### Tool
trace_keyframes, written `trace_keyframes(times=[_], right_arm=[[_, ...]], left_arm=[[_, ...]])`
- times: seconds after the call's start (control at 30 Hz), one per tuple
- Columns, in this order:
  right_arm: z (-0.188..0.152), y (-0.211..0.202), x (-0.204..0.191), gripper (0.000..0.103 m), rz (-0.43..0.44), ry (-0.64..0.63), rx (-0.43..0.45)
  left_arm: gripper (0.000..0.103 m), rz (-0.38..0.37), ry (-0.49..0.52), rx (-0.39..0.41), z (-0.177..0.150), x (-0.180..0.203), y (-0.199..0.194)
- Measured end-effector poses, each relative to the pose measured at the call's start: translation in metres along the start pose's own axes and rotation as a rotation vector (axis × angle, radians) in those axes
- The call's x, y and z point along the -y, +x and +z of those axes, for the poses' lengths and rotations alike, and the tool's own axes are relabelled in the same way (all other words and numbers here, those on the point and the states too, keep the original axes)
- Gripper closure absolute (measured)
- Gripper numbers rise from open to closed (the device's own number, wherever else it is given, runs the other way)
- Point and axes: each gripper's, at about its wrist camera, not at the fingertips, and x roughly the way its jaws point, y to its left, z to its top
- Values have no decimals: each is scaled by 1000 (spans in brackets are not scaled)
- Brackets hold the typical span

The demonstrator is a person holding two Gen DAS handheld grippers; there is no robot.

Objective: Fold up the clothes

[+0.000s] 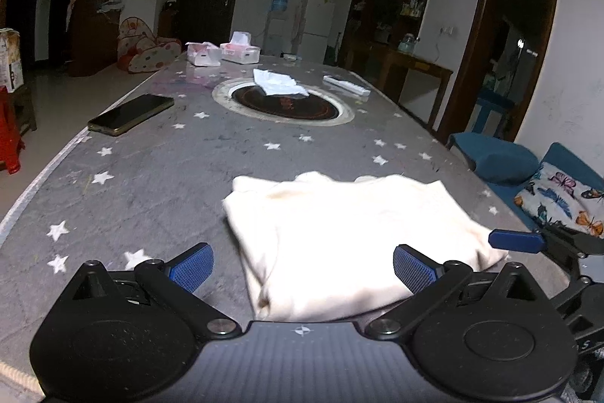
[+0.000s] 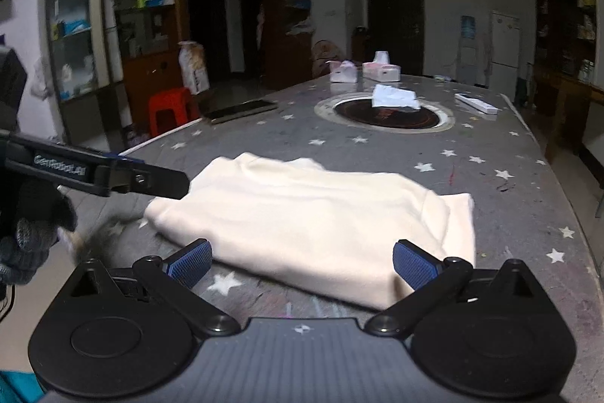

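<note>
Our left gripper hangs low over the near edge of the folded cream garment, jaws spread wide with nothing pinched between the blue pads — the cloth lies flat beneath them on the grey star-patterned table. We see our right gripper likewise released, at the garment's near right corner. Farther off sit a phone, a crumpled tissue and two tissue boxes.
</note>
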Motion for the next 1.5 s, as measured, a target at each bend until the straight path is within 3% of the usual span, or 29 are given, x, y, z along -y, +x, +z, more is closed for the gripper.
trace_keyframes(times=[0.23,0.43,0.7,0.9,1.0,1.07,1.27,1.5], right_arm=[[5,7,-27,1,46,-112,-16],[12,20,-54,13,85,-224,-37],[17,42,-96,25,123,-418,-64],[17,58,-127,34,136,-550,-80],[17,67,-134,50,134,-581,-95],[16,71,-135,61,120,-586,-104],[24,67,-122,83,135,-510,-85],[46,55,-91,89,177,-339,-39]], left_arm=[[0,43,-55,0,-1,-19,-4],[1,71,-125,-8,1,-40,0],[16,33,-262,-29,6,-67,9],[22,-22,-350,-46,9,-81,15],[22,-53,-379,-51,9,-82,16],[22,-72,-397,-56,10,-82,17],[21,-118,-490,-83,10,-85,24],[22,-180,-619,-134,11,-88,41]])
